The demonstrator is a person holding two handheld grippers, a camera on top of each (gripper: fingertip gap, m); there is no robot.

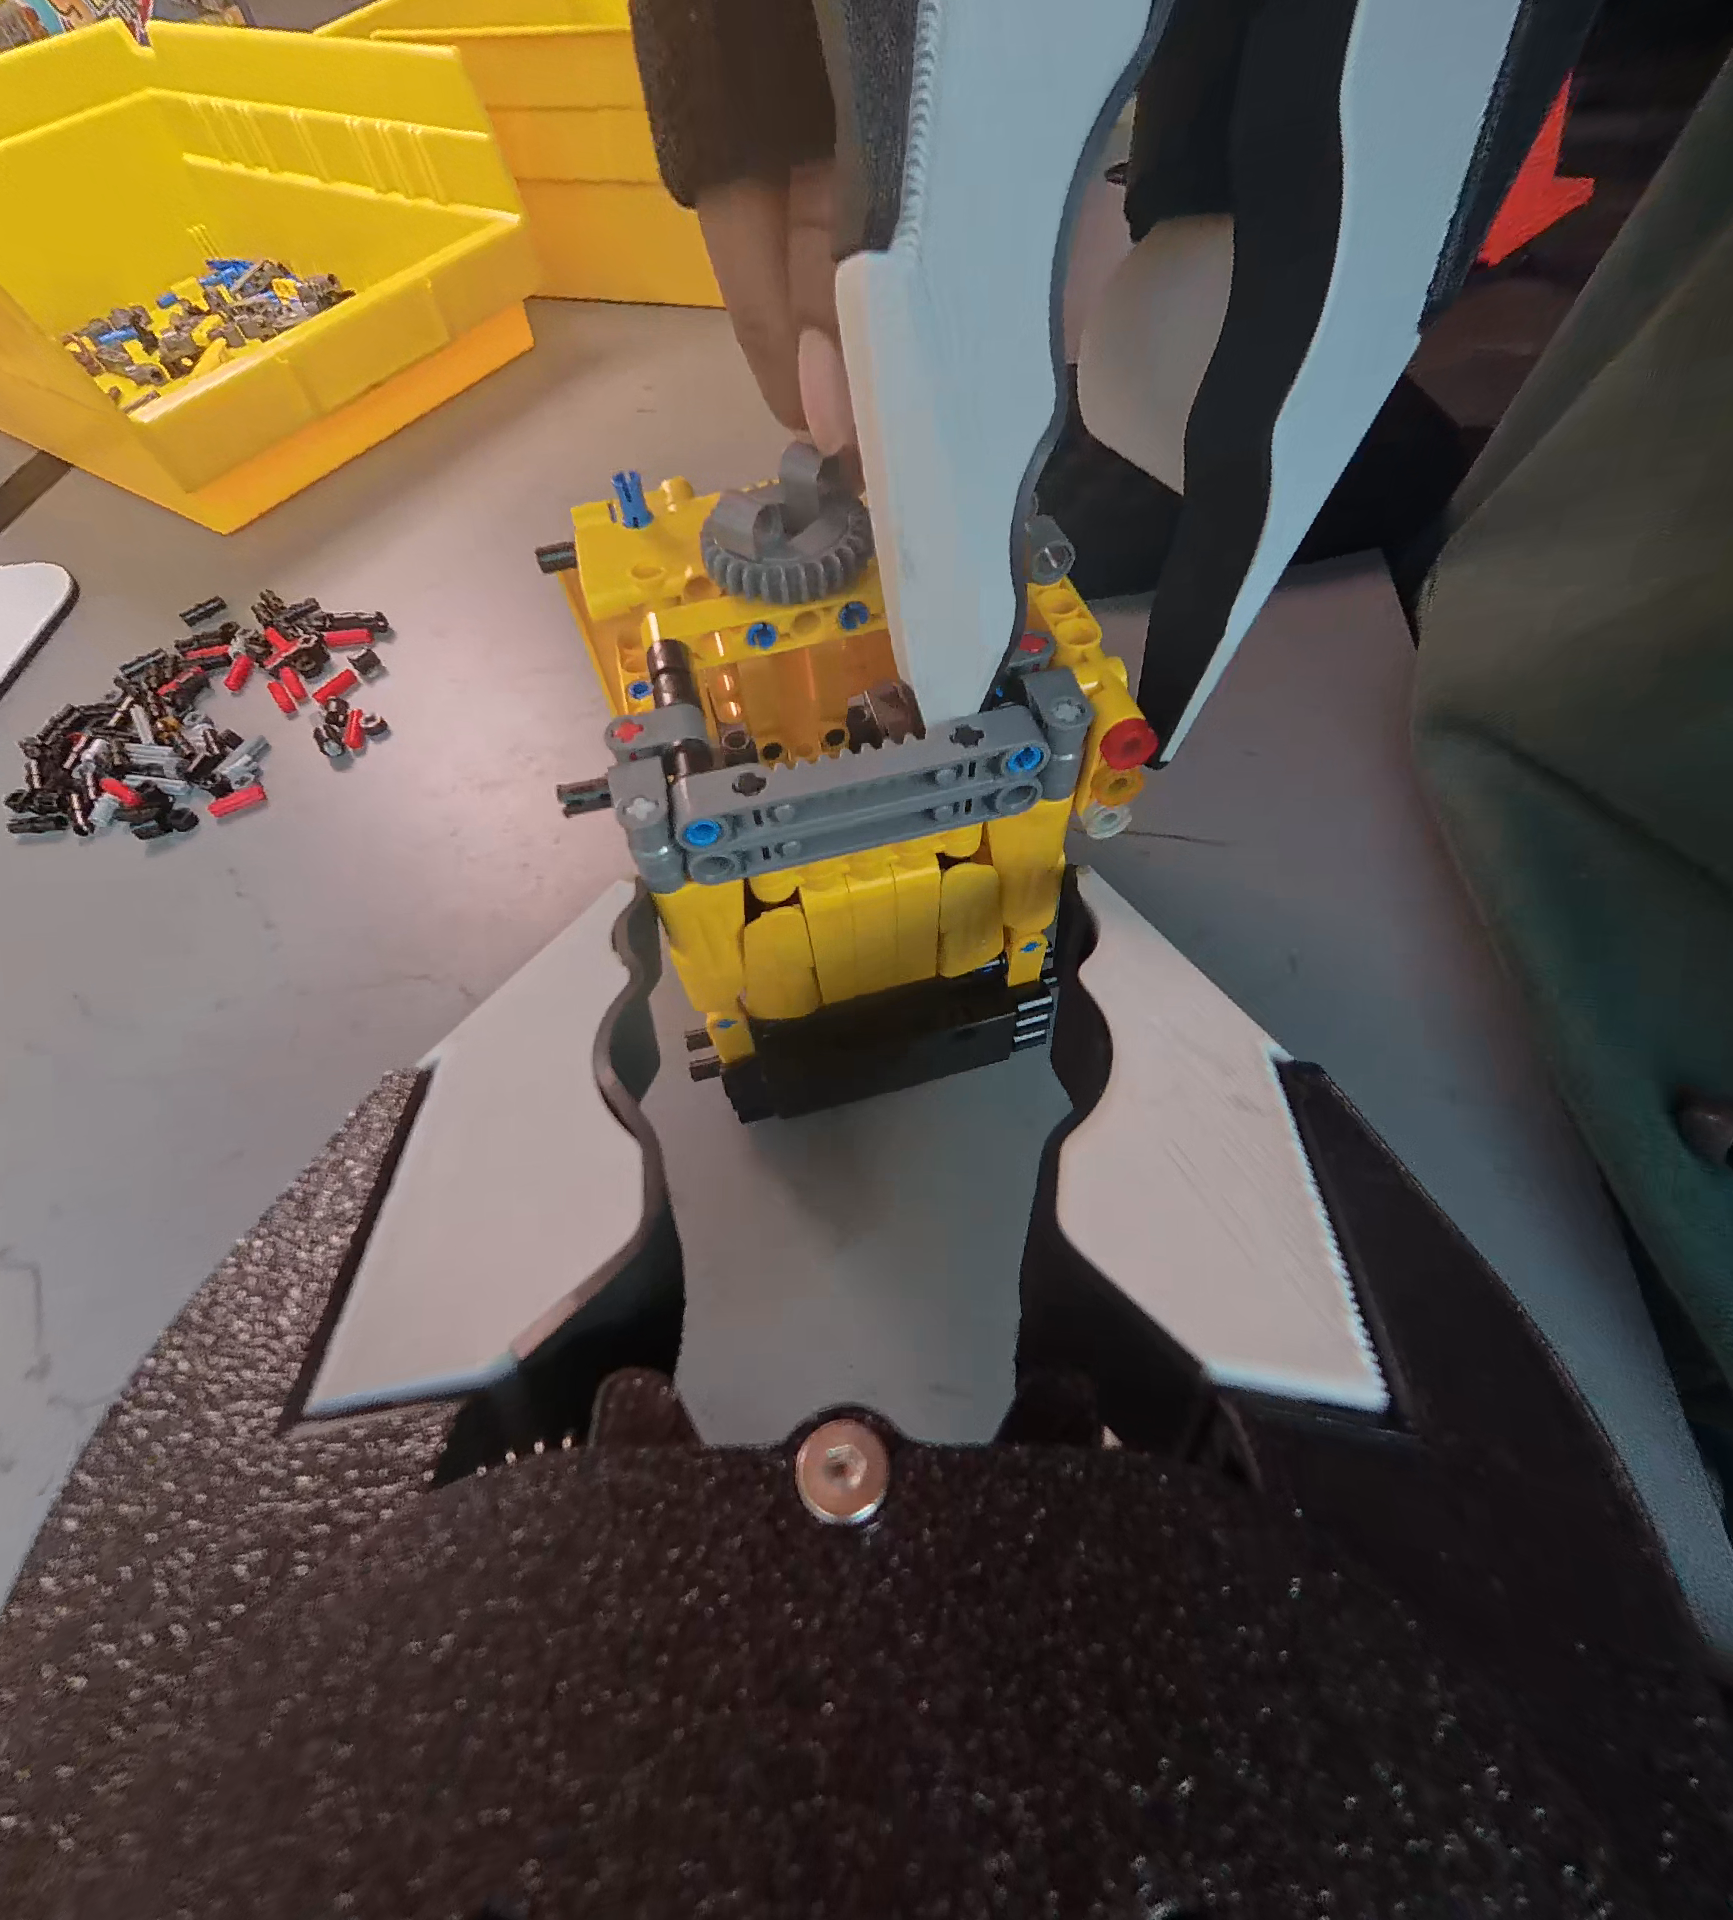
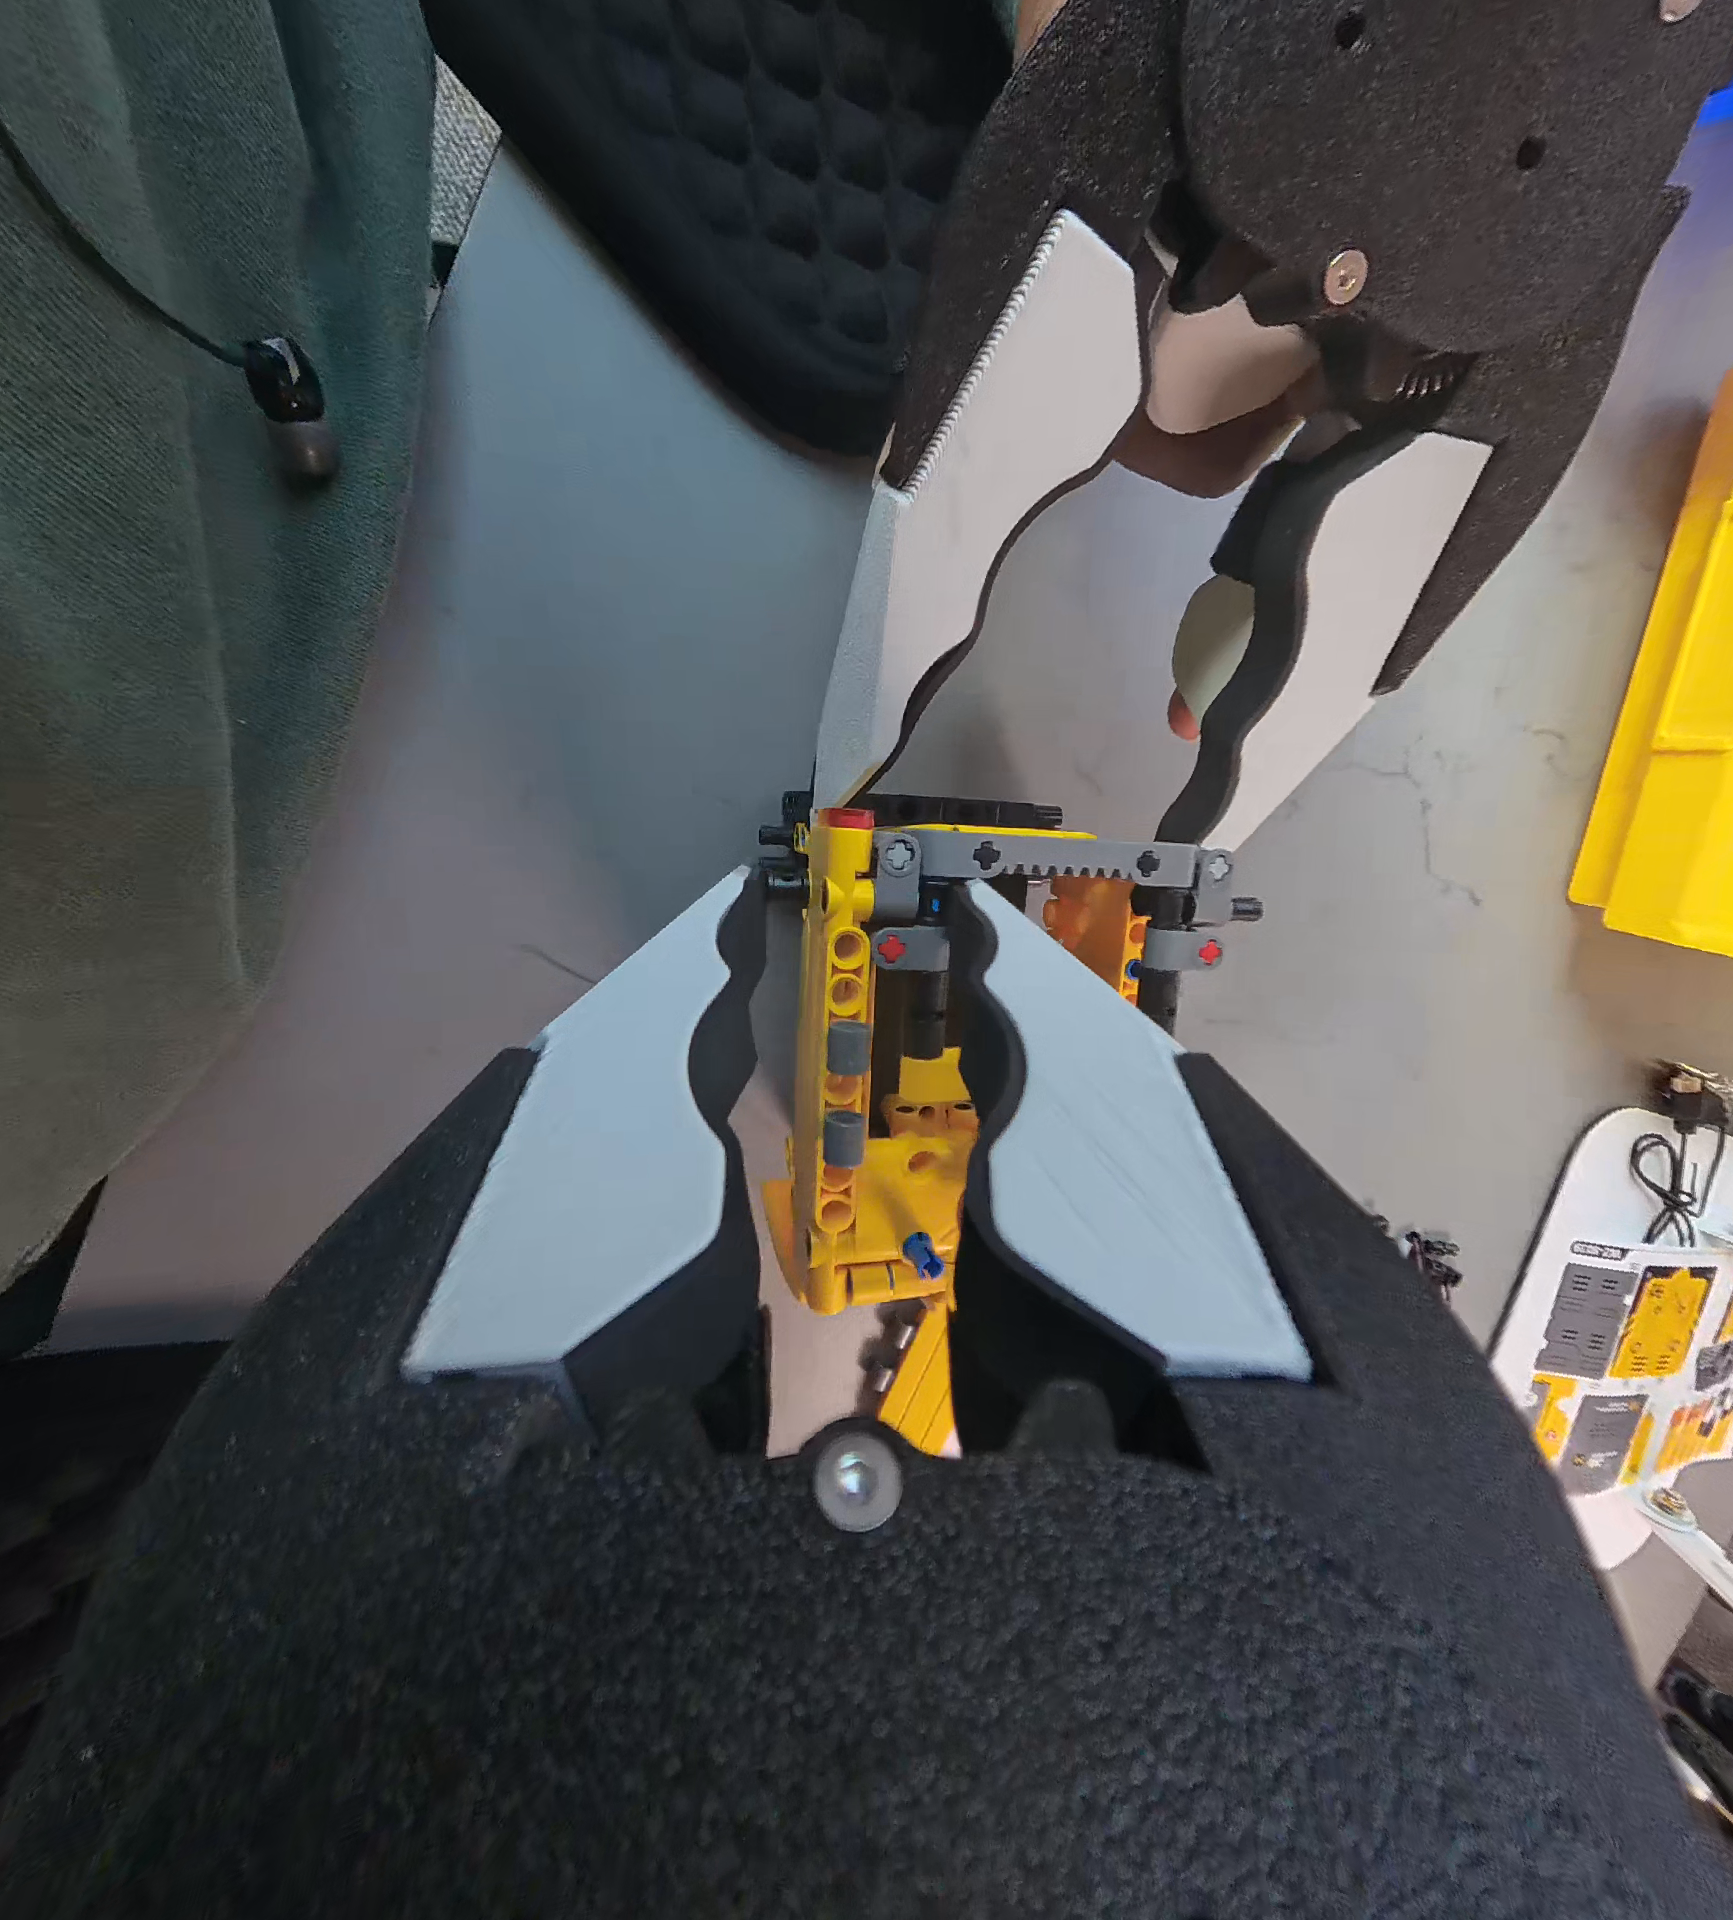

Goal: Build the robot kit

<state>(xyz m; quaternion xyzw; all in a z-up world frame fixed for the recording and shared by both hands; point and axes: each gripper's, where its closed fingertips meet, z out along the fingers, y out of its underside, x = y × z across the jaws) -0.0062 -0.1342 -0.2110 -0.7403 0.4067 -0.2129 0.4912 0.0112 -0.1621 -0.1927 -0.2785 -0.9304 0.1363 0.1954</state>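
Observation:
A yellow brick model (image 1: pixel 872 935) with a black base stands on the grey table. It carries a grey toothed beam (image 1: pixel 841 790) across its front and a grey gear (image 1: pixel 789 566) on top. My left gripper (image 1: pixel 857 899) is shut on the model's lower body, one finger on each side. My right gripper (image 2: pixel 862 888) comes from the far side and is shut on the model's right side wall (image 2: pixel 846 977); it also shows in the left wrist view (image 1: pixel 1059 738). A person's fingers (image 1: pixel 810 395) touch a grey piece above the gear. The left gripper (image 2: pixel 1018 816) shows beyond the model in the right wrist view.
Yellow bins (image 1: pixel 218 312) with small parts stand at the back left. A loose pile of black, red and grey pins (image 1: pixel 187 717) lies left of the model. A person in green (image 1: pixel 1620 727) is close on the right. A white board with an instruction sheet (image 2: pixel 1651 1340) lies nearby. Only a small space, under 4 cm, lies between the two pairs of fingers.

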